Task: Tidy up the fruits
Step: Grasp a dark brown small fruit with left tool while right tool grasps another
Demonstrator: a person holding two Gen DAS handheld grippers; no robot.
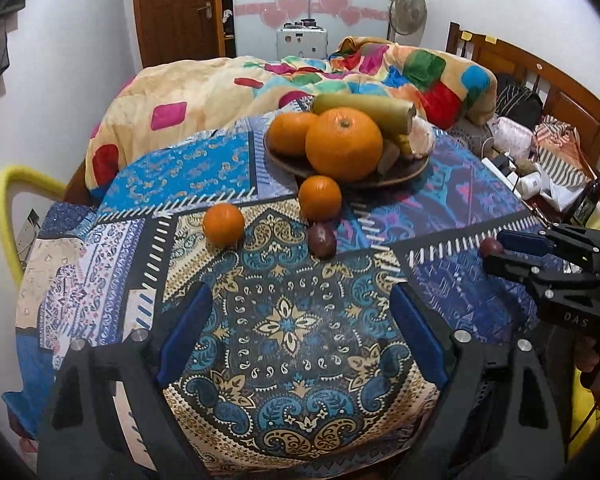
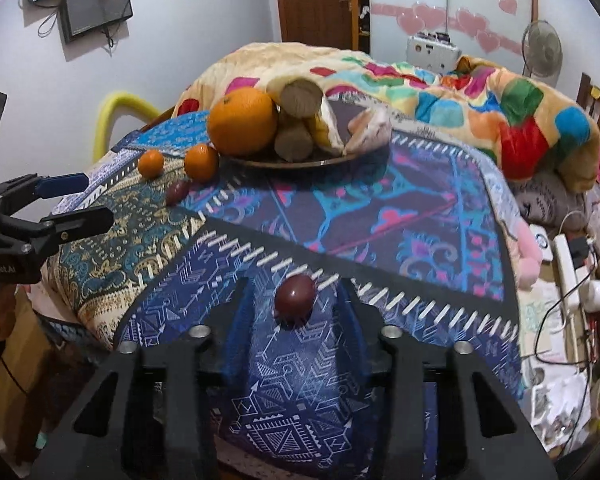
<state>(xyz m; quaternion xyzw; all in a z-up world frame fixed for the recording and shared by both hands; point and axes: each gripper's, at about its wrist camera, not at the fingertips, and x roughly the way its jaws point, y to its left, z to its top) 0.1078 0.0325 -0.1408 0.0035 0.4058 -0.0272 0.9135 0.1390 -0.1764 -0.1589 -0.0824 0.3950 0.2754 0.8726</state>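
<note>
- Four loose fruits lie outside the bowl on the table.
- One passion fruit is framed by the spread right gripper, evidently for pickup.
- The left gripper is held wide, nothing gripped.

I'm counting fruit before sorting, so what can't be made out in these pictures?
- Bowl contents: in both views the big orange and bananas hide whatever lies behind them, so no full count.
- Pale item at the bowl's right: unclear what it is.
- Near plum, left view: partly hidden by the right gripper.
- Clutter right of the cloth: too small to identify.
</note>
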